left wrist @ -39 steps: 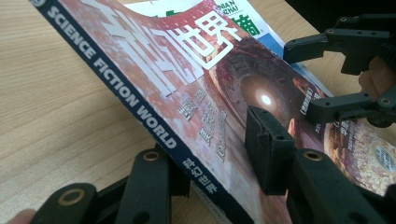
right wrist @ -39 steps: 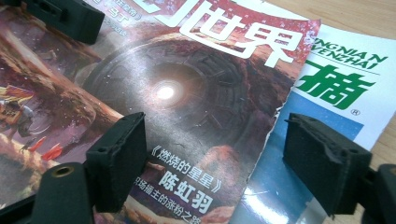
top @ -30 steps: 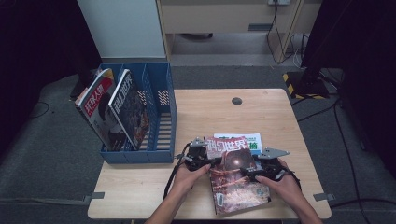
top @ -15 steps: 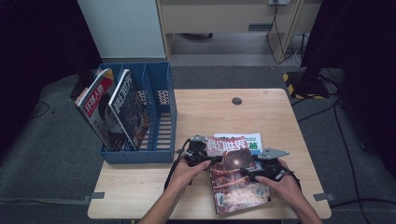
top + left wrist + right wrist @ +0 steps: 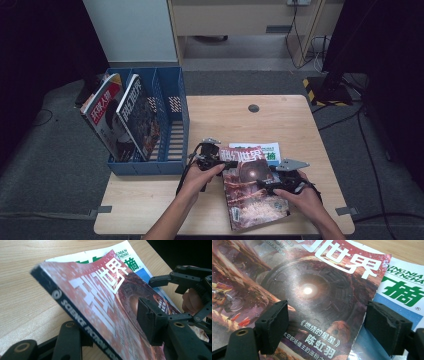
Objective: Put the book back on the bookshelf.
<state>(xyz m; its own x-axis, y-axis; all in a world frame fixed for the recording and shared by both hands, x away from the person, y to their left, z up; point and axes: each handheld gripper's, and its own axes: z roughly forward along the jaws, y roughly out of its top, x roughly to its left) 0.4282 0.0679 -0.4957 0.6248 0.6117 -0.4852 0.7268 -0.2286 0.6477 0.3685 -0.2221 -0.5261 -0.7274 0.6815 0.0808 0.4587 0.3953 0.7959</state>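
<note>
High view: a blue slatted plastic file rack (image 5: 172, 125) stands at the left edge of a pale wooden table (image 5: 225, 112), with two glossy magazines (image 5: 122, 117) leaning in its left compartments and the right one bare. At lower centre of the frame a red science-fiction magazine (image 5: 252, 192) lies partly over a white-and-green magazine (image 5: 267, 150), with the left gripper (image 5: 220, 161) at its upper left corner and the right gripper (image 5: 272, 184) at its right edge.

Left gripper view: the red magazine (image 5: 100, 297) fills the middle of the frame, its dark spine corner lifted off the wood grain between the two black jaws, which have just been opening; one sits under the spine, the other over the cover, and whether they press I cannot tell. The right gripper (image 5: 160, 290) reaches in at the right edge.

Right gripper view: the jaws stand wide apart, foam pads (image 5: 273, 325) resting on the glossy cover (image 5: 312, 292), gripping nothing; the white-and-green magazine (image 5: 402, 290) shows at the right.
</note>
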